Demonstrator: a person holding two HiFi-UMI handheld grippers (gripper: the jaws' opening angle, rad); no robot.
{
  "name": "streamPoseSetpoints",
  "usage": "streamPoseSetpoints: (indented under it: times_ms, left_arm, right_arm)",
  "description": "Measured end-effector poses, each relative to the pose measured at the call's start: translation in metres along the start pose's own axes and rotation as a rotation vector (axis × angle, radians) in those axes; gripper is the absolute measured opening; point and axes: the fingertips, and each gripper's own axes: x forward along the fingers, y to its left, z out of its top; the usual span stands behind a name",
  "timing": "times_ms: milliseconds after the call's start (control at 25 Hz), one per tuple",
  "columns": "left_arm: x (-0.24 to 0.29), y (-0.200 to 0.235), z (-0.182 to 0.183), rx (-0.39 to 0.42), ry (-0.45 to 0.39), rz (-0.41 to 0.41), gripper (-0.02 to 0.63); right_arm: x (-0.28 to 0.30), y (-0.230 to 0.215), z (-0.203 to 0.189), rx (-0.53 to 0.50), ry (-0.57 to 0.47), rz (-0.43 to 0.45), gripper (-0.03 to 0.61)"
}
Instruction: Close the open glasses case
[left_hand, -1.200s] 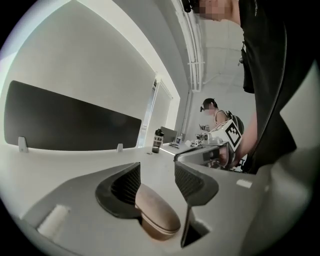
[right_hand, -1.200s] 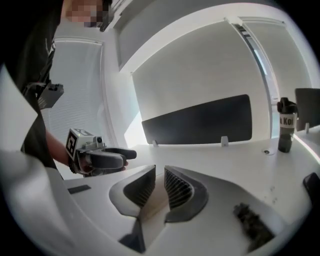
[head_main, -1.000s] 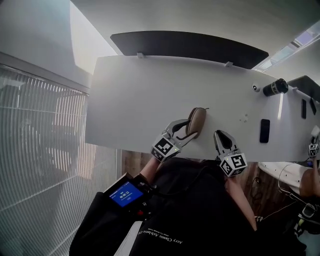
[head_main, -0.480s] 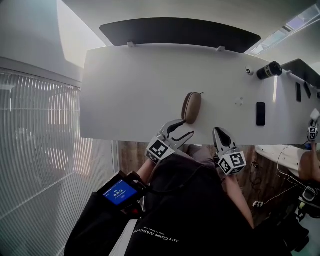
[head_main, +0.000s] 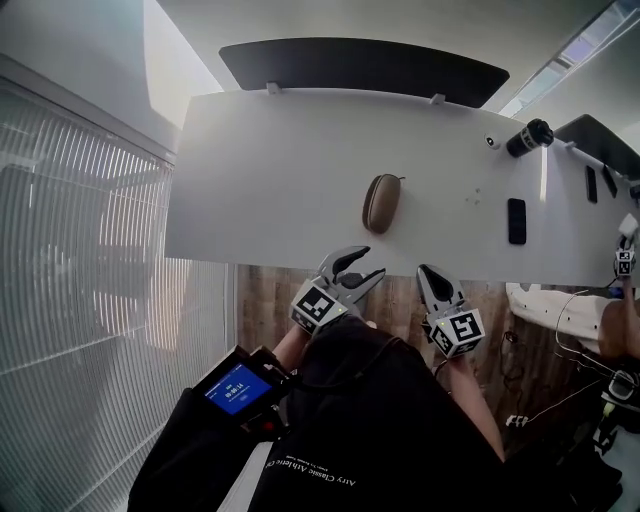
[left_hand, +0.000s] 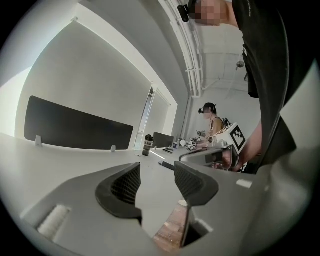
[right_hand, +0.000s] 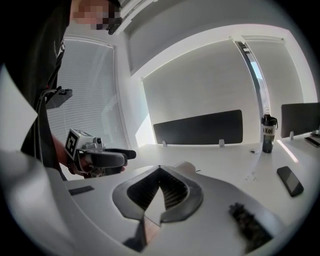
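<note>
Head view: glasses case (head_main: 381, 203) lies shut on surface (head_main: 260, 180); task looks done. Left claw (head_main: 369, 264) wide, empty; right claw (head_main: 427, 275) tips together, empty.

The person wears a black top (head_main: 400, 430) with a line of small white lettering (head_main: 315, 482) low on its front. A black device with a bright blue screen (head_main: 237, 388) sits by the left sleeve. The left gripper (head_main: 358, 266) and right gripper (head_main: 428, 272) each have a smooth pale grey shell, dark ribbed pads (left_hand: 125, 185) and a white cube (head_main: 313, 306) printed with black square markers.
</note>
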Motion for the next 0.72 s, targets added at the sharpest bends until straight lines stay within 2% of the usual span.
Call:
streamPoseSetpoints:
  times_ms: [200, 320, 440, 560, 720]
  left_arm:
    - [-0.030, -0.046, -0.019, 0.010, 0.004, 0.037, 0.221]
    - [-0.056, -0.088, -0.031, 0.021, 0.008, 0.046, 0.221]
    - [-0.087, -0.115, -0.041, 0.022, 0.022, 0.054, 0.221]
    - [-0.119, -0.129, -0.051, 0.018, 0.023, 0.073, 0.221]
    - [-0.142, -0.125, -0.049, 0.030, 0.006, 0.043, 0.221]
  right_arm:
    - [-0.034, 0.039, -0.025, -0.001, -0.025, 0.027, 0.006]
    - [-0.061, 0.072, -0.038, 0.026, -0.052, 0.047, 0.006]
    - [-0.076, 0.109, -0.052, 0.010, -0.045, 0.076, 0.006]
    - [-0.086, 0.143, -0.063, -0.007, -0.034, 0.095, 0.006]
    - [-0.084, 0.167, -0.061, -0.031, -0.018, 0.044, 0.006]
